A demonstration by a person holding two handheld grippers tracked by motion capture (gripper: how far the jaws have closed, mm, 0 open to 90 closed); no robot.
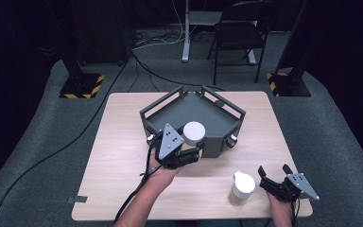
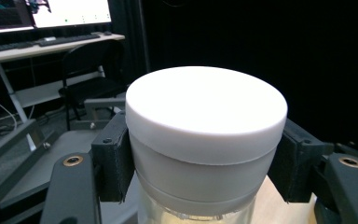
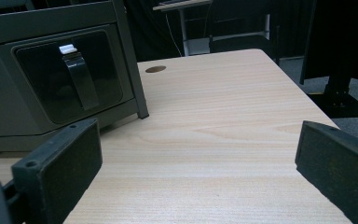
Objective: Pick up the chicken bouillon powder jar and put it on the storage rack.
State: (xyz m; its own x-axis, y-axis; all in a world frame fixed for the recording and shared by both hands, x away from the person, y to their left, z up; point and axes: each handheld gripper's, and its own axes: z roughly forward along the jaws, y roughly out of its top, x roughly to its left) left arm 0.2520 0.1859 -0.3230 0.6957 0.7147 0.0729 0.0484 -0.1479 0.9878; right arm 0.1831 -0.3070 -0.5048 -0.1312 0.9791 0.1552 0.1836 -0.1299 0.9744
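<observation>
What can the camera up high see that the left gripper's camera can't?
High view alone: the second jar standing on the table, and the right gripper, open beside it. Left gripper view alone: a desk with monitors and a keyboard in the background. Both: the white-lidded jar clamped in the left gripper, and the grey tray behind it.

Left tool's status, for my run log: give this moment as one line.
left tool: shut on jar | place: by tray | right tool: open, empty

Wooden table (image 1: 123,156) with grey tray (image 1: 168,109), jar (image 1: 242,187)
</observation>
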